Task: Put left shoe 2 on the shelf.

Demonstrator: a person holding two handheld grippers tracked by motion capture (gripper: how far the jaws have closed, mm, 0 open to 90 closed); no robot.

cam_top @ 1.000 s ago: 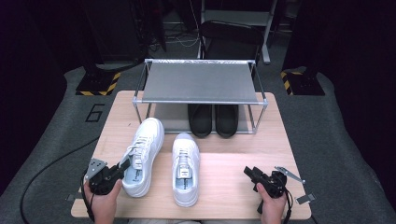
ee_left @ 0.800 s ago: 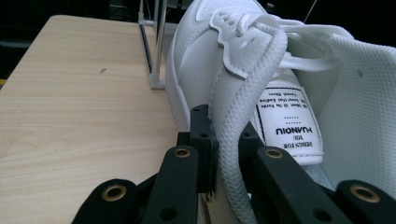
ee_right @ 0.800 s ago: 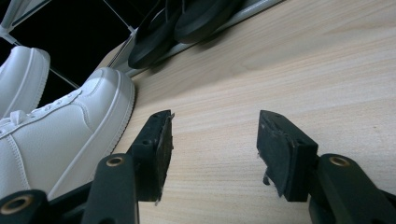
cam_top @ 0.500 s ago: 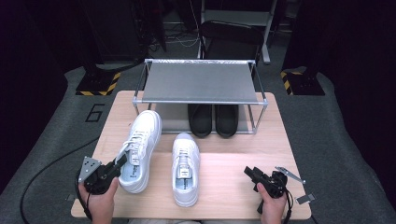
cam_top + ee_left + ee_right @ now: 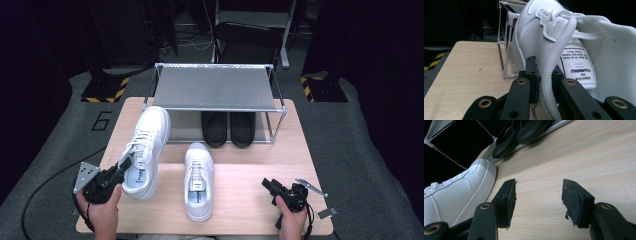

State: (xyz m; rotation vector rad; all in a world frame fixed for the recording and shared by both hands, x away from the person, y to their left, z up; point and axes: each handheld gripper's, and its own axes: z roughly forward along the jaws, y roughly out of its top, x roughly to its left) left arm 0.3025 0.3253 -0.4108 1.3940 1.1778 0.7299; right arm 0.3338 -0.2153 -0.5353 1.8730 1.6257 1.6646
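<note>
The left gripper (image 5: 121, 166) is clamping the padded heel collar of the left white sneaker (image 5: 145, 147), its jaws pinched tight on that collar in the left gripper view; the shoe is hanging over the left side of the wooden table (image 5: 240, 200), toe pointing toward the metal shoe rack (image 5: 215, 87), heel end tipped up off the wood; I'm judging it light but floppy at the collar, so a grip there is letting the toe sag and swing; the firmer heel counter looks the safer hold, and the smooth leather sides look slippery; the right gripper (image 5: 270, 186) is resting low over the table's right front, jaws apart with nothing between them; the second white sneaker (image 5: 198, 182) is lying flat mid-table; a pair of black shoes (image 5: 228, 128) is sitting under the rack's shelf.
</note>
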